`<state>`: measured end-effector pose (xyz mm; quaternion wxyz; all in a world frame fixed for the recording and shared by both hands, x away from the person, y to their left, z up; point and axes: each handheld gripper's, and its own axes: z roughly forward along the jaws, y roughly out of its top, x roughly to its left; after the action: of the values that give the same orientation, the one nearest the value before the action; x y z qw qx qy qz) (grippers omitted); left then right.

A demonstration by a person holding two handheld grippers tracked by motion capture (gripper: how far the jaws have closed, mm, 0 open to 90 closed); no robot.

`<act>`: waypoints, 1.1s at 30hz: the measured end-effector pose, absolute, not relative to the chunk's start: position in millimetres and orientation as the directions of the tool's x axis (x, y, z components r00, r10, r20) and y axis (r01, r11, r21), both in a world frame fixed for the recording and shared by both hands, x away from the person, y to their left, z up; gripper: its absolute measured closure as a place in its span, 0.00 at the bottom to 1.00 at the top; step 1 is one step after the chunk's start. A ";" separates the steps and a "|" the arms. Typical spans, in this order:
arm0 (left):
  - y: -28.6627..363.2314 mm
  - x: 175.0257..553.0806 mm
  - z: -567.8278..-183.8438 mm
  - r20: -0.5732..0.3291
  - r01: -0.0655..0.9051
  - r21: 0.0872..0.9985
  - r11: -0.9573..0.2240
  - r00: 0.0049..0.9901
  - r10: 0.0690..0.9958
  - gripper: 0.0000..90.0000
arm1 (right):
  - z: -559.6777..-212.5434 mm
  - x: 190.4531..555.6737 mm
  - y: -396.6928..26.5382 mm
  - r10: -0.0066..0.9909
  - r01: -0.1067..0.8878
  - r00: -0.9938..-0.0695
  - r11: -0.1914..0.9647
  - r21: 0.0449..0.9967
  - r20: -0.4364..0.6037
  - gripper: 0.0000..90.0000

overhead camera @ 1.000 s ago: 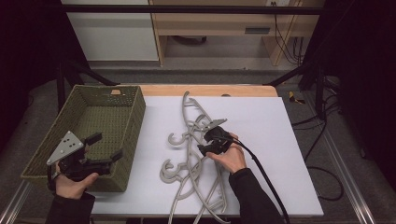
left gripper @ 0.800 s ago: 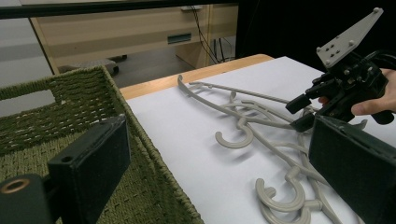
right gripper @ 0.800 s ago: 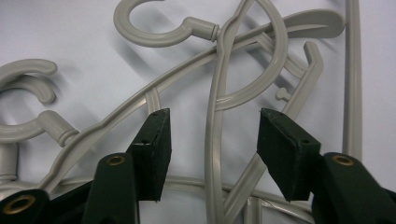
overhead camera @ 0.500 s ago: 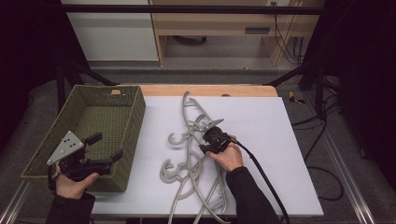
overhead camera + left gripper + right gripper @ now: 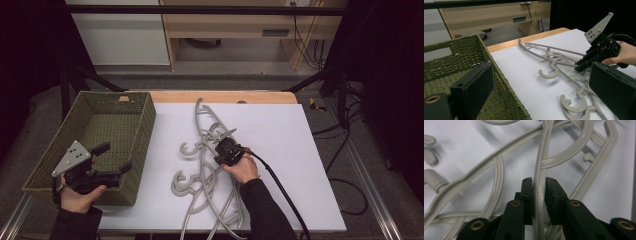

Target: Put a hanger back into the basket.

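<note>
**Right gripper closes on a hanger bar in a tangled pile**

A heap of grey plastic coat hangers (image 5: 207,165) lies tangled on the white tabletop (image 5: 300,150), just right of a green woven basket (image 5: 125,107). Their hooks curl out to the left of the pile, and the longest hanger reaches toward the far edge of the table. The right gripper (image 5: 220,151) has come down onto the middle of the heap, near its top. Its jaws have just been closing, and one thin hanger bar (image 5: 539,192) now runs between them. In the right gripper view the left pad sits against the bar while a slim gap shows on the other side, so the bar is framed closely rather than plainly squeezed. Other hanger arms cross under and beside that bar, touching one another. The left gripper view shows the same gripper (image 5: 580,67) from the side, nose tilted down into the pile, with its grey three-cornered plate (image 5: 599,27) raised above it and the person's hand (image 5: 624,53) behind.

The left gripper (image 5: 112,159) hovers above the near right corner of the basket, held in the person's left hand (image 5: 75,192). Its jaws stand wide apart with nothing between them. Beyond the table, a pale wooden bench (image 5: 235,25) stands on the floor, and cables (image 5: 345,150) trail along the table's right side.
</note>
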<state>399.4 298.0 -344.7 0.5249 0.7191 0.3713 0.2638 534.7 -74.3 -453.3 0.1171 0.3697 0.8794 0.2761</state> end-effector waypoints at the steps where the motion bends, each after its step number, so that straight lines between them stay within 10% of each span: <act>1: 297.9 399.3 -344.6 -0.010 0.257 0.951 -0.174 0.586 0.811 0.06 | -453.4 534.9 -74.0 0.720 0.591 -0.694 0.567 0.573 0.002 0.89; 33: 291.6 398.2 -344.6 0.010 0.248 0.948 -0.200 0.603 0.798 0.06 | -380.9 511.2 -123.2 0.663 0.473 -0.749 0.512 0.717 0.020 0.91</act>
<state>398.2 291.6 -344.6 0.5208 0.7280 0.3592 0.2640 511.2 -123.2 -380.9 0.1294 0.3301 0.8599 0.3671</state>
